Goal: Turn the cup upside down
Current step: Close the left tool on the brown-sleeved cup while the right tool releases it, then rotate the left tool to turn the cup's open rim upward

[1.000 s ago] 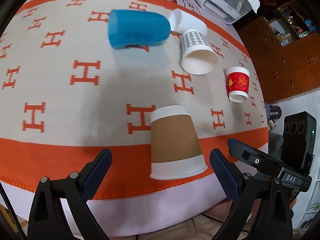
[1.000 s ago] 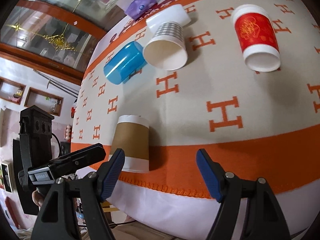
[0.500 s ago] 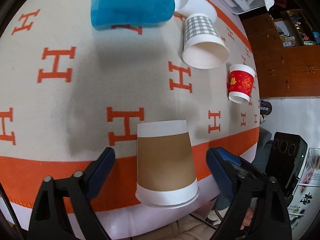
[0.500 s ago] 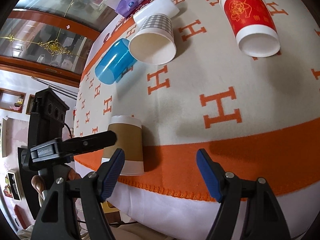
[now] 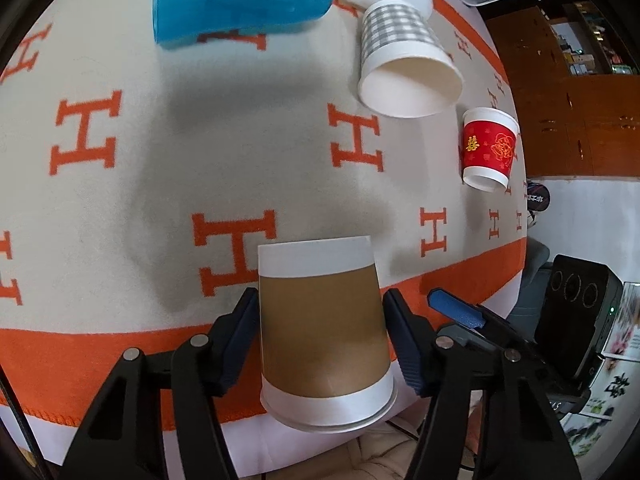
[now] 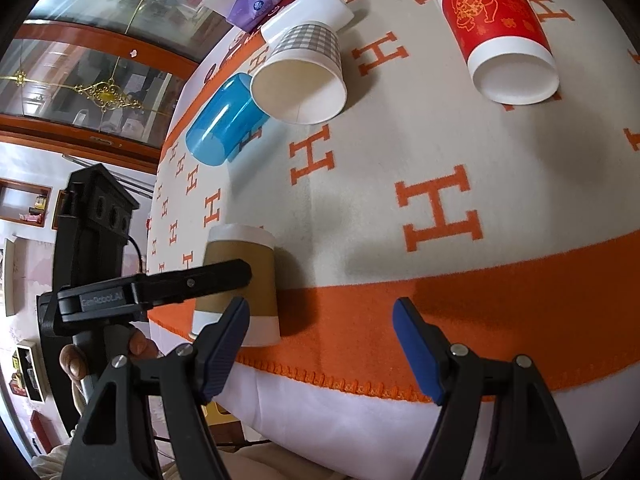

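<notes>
A brown paper cup with white bands (image 5: 324, 336) lies on its side at the table's near edge, mouth toward me. My left gripper (image 5: 320, 340) is shut on its brown wall, one finger on each side. The cup (image 6: 240, 284) also shows at the left of the right wrist view, with a left finger across it. My right gripper (image 6: 320, 344) is open and empty, to the right of the cup at the orange border.
A blue plastic cup (image 5: 240, 0), a checked paper cup (image 5: 404, 60), a white cup (image 6: 308, 12) and a red paper cup (image 5: 488, 148) lie on their sides farther back on the H-patterned cloth (image 5: 120, 200). A white machine stands at the far right corner.
My left gripper has moved forward around the brown cup and closed from wide open onto its sides. The right gripper has stayed open and shifted a little closer to the table.
</notes>
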The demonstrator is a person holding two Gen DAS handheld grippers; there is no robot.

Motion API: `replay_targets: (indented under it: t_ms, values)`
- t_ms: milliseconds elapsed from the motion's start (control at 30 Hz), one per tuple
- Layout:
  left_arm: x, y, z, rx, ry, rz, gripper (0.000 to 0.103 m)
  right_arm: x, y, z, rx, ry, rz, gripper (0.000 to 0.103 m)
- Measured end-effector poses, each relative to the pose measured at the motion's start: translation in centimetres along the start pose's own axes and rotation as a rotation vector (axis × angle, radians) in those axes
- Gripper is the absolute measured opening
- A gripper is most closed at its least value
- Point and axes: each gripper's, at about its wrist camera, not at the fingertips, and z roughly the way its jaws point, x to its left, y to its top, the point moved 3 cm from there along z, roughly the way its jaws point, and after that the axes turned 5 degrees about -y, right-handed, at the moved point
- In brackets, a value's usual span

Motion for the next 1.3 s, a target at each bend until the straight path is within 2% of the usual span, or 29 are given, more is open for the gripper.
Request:
replay_targets:
  t_ms: [100, 233, 333, 433, 567, 667, 1000, 1300]
  values:
    - [-0.7, -0.1, -1.2, -0.079, 0.024, 0.047, 0.061, 0.4, -0.1, -0.1, -0.018, -0.023, -0.024, 0.074]
    - [-1.5, -0.3, -2.8, -0.227, 0.088, 0.13, 0.061, 0.9, -0.4, -0.1, -0.035, -0.046, -0.056, 0.074]
    - [-1.9, -0.4, -3.3, -0.364, 0.168, 0.198, 0.061, 1.3, -0.7, 0.0, -0.033, -0.047, -0.075, 0.074]
    - [-2.2, -0.4, -3.5, -0.463, 0.226, 0.245, 0.061, 1.5, -1.0, 0.1, -0.038, -0.057, -0.092, 0.074]
    - [-2.9, -0.9, -4.3, -0.617, 0.267, 0.309, 0.06, 1.8, -1.3, 0.2, -0.037, -0.059, -0.105, 0.074]
    - [-3.1, -1.3, -4.4, -0.683, 0.287, 0.342, 0.06, 1.9, -1.5, 0.4, -0.034, -0.061, -0.113, 0.074]
    - [-3.2, -4.2, -3.5, -0.724, 0.348, 0.417, 0.061, 1.8, -2.0, 0.2, -0.04, -0.073, -0.117, 0.074]
    - [-3.3, -6.3, -2.9, -0.74, 0.369, 0.448, 0.061, 1.8, -2.5, 0.0, -0.068, -0.163, -0.132, 0.074]
